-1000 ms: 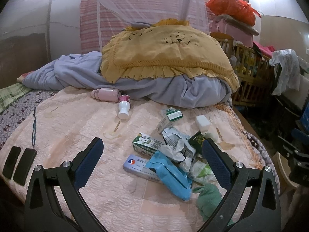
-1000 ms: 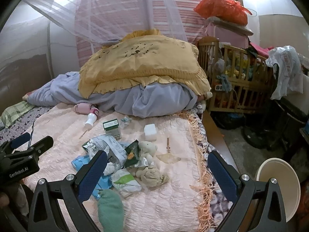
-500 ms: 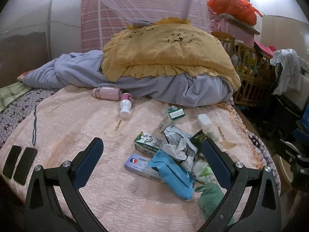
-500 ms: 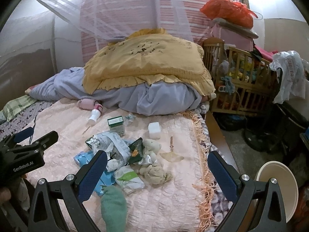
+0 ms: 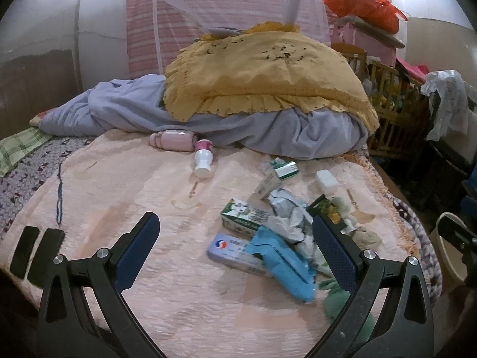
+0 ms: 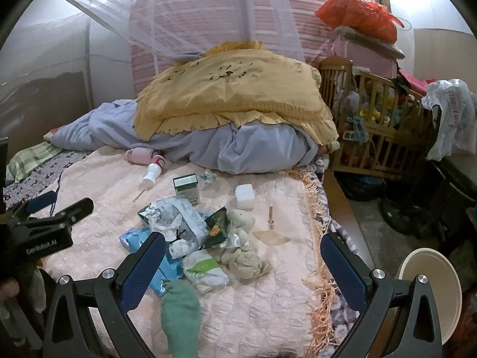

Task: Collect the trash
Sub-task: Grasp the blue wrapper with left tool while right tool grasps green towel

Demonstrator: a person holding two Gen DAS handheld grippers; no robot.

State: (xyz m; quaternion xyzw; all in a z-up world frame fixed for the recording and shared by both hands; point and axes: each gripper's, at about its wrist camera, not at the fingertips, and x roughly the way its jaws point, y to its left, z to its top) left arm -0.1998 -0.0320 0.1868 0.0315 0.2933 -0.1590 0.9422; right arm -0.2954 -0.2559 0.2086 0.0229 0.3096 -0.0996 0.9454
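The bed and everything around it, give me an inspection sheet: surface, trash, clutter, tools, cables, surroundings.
Surface: pink quilted bedspread with a fringed edge, no item on its left half.
Job's things: trash heap at the right: crumpled wrapper, blue pack, green and white carton, flat tin, small green box, white pouch.
Clutter: white bottle, white block, green sock, beige sock, yellow pillow on a grey blanket.
Grippers: left tool open, empty; right tool open, empty.
Cables: thin blue cord on the bedspread's left edge.
Surroundings: wooden crib, cream bin on the floor, mosquito net overhead.
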